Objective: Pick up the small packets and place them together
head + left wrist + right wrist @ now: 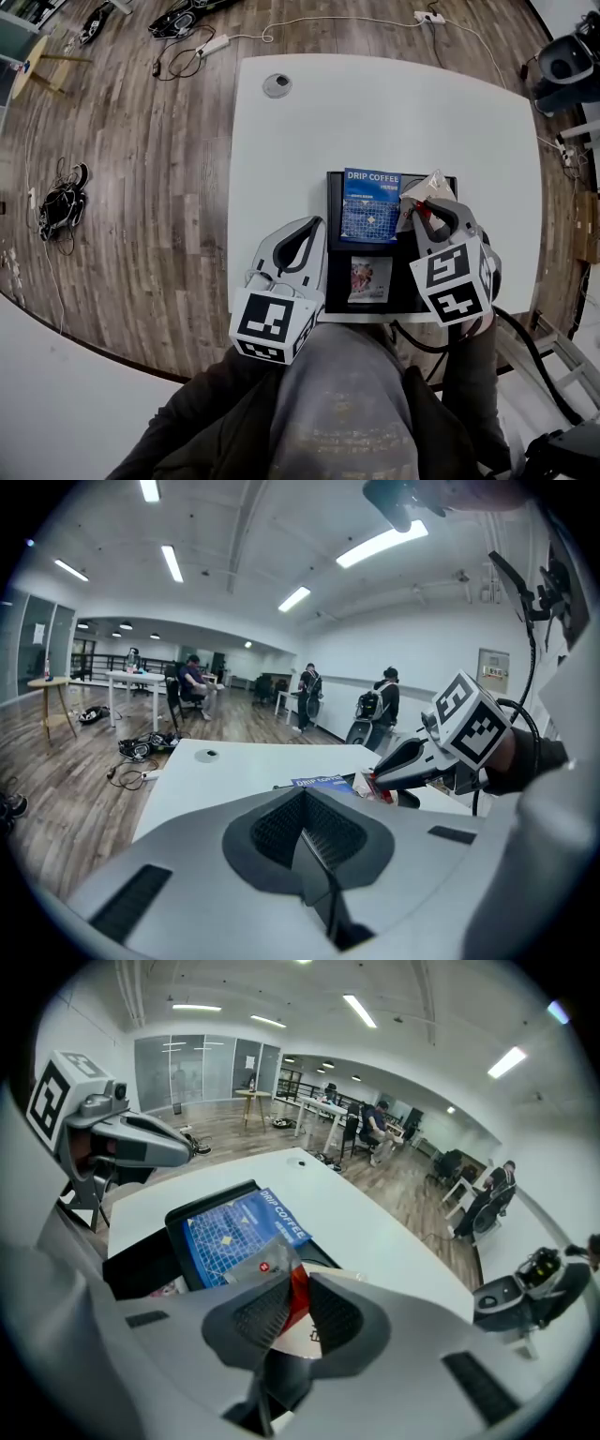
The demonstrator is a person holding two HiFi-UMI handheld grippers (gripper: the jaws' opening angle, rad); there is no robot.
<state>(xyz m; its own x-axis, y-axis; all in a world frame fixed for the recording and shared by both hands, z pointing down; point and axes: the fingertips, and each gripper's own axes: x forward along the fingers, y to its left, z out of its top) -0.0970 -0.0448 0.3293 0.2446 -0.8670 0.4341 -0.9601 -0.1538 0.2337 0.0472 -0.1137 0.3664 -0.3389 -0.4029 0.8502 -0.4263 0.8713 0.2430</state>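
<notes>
A black tray (pixel 335 246) lies at the near edge of the white table (pixel 375 112). On it sit a blue "DRIP COFFEE" packet (pixel 369 207) (pixel 225 1232) and a small pictured packet (pixel 370 278). My right gripper (pixel 424 208) (pixel 292 1309) is shut on a silver and red packet (pixel 424 190) (pixel 255 1265), held just above the tray's right side beside the blue packet. My left gripper (pixel 314 227) (pixel 305 819) hovers at the tray's left edge, its jaws shut with nothing between them. From the left gripper view, the right gripper (pixel 375 775) shows with its packet over the tray.
A round grey cable port (pixel 277 85) sits in the table's far left part. Cables and a power strip (pixel 214 44) lie on the wooden floor beyond. A dark machine (pixel 565 62) stands at the far right. People sit and stand far off in the room.
</notes>
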